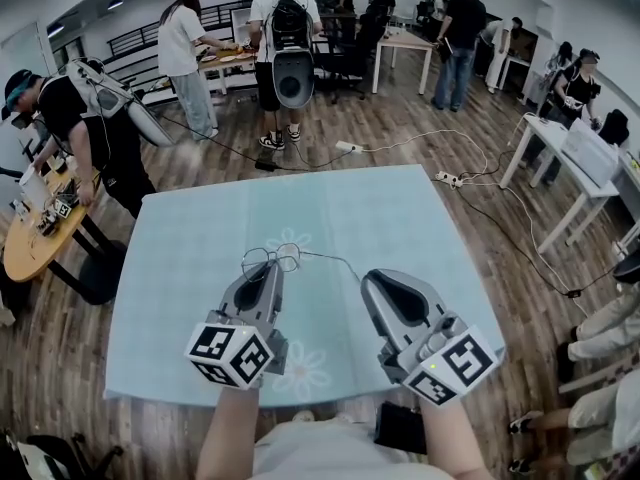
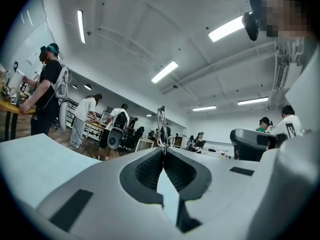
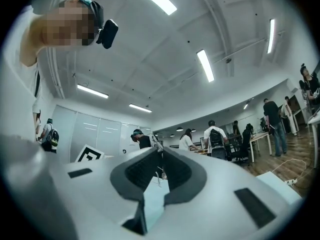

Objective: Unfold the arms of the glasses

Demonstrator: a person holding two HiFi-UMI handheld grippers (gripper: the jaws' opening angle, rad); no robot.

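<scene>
Thin wire-framed glasses (image 1: 276, 259) hover just over the pale blue tablecloth (image 1: 400, 218) at mid-table. My left gripper (image 1: 267, 266) is shut on the frame by the lenses; in the left gripper view the metal rim (image 2: 161, 121) stands up from the pinched pads of the left gripper (image 2: 163, 150). One slim arm (image 1: 330, 258) runs rightward from the lenses to my right gripper (image 1: 366, 276), which is shut on its end. In the right gripper view the wire arm (image 3: 156, 143) pokes out of the tips of the right gripper (image 3: 160, 152).
The cloth has a faint flower print (image 1: 302, 370) near the front edge. Several people stand at tables behind and to the left (image 1: 30, 238). A power strip and cable (image 1: 447, 178) lie on the wooden floor past the table's far right corner. White desks (image 1: 590, 168) are at right.
</scene>
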